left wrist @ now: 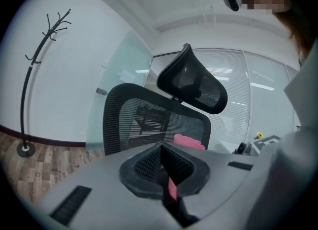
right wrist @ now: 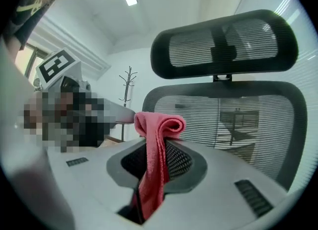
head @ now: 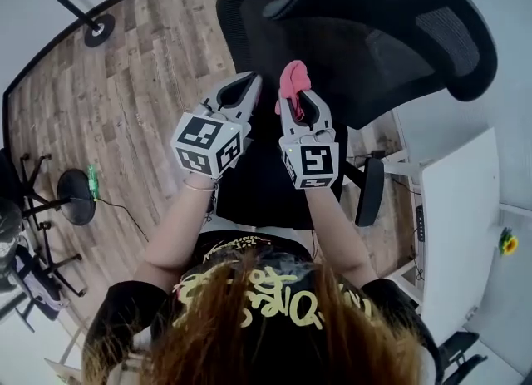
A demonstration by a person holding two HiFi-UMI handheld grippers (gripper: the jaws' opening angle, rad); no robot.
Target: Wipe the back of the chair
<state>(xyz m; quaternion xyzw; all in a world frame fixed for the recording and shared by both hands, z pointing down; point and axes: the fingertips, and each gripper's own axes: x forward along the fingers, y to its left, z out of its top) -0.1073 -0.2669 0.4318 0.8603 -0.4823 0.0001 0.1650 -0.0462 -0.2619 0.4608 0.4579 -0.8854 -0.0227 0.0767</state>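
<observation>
Two grippers: both are being held side by side, close together, in front of the person and over the black chair (head: 259, 177).
Left gripper (head: 248, 84) (left wrist: 161, 167): it is clenching, with its ribbed pads pressing together. Nothing is showing as gripped. A thin pink sliver is showing in the slit below the pads, and its source cannot be told.
Right gripper (head: 298, 99) (right wrist: 159, 147): its jaws are clamping the pink cloth (head: 293, 76) (right wrist: 158, 124).
Cloth: it is bunching in a rolled fold above the jaw tips and trailing down between the pads. From the left gripper view it is showing as a pink patch (left wrist: 189, 141) just beyond that gripper's tip.
Backrest (head: 249, 32) (left wrist: 124, 119) (right wrist: 258, 119): the black mesh is standing upright directly ahead of both grippers. They are near it, but no view is showing whether the cloth is touching it.
Headrest (head: 391, 26) (left wrist: 194, 82) (right wrist: 223, 45): it is sitting above the backrest on a short neck.
Armrest (head: 370, 192): it is projecting at the chair's right side.
Desk (head: 457, 225): white, it is standing just beside the chair on the right.
Floor (head: 141, 84): wood planks are running under the chair.
Coat stand (head: 98, 30) (left wrist: 30, 75) (right wrist: 130, 82): it is standing well apart from the chair, to the left.
</observation>
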